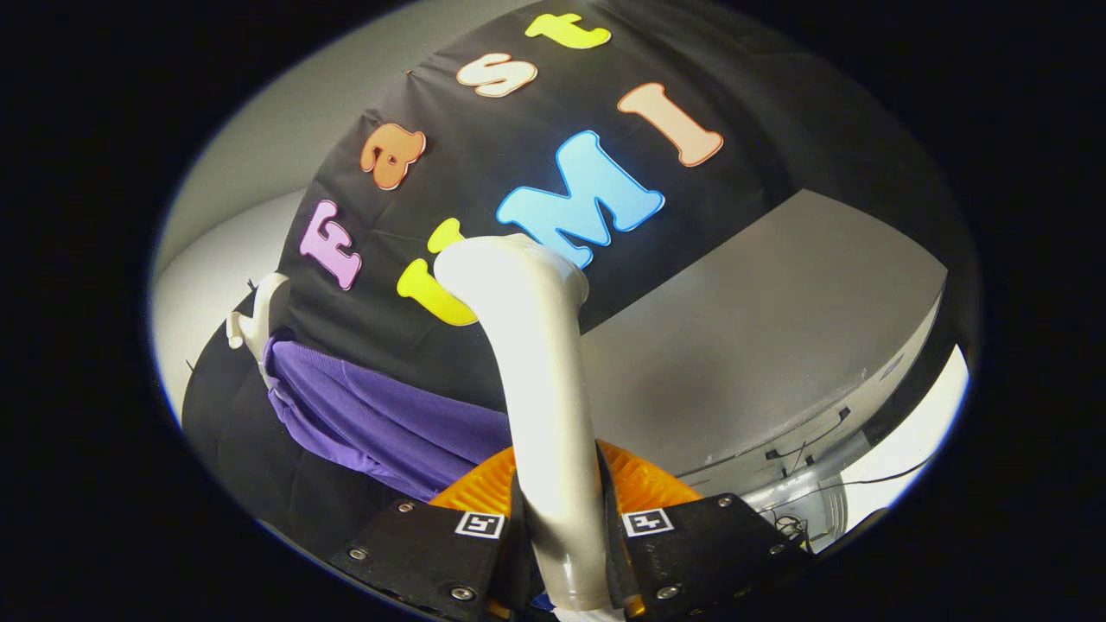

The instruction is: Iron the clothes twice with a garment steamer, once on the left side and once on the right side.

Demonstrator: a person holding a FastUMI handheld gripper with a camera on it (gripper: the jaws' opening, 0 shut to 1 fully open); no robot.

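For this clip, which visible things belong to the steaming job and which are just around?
In the job:
- garment steamer, its handle clamped between the jaws
- gripper
- purple garment
- white hanger carrying the garment

Just around:
- grey table
- orange ribbed thing behind the handle
- black cables

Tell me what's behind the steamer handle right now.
The gripper is shut on the steamer handle. Behind it: an orange ribbed part, the purple garment on its hanger, a grey table. The steamer's head is hidden.
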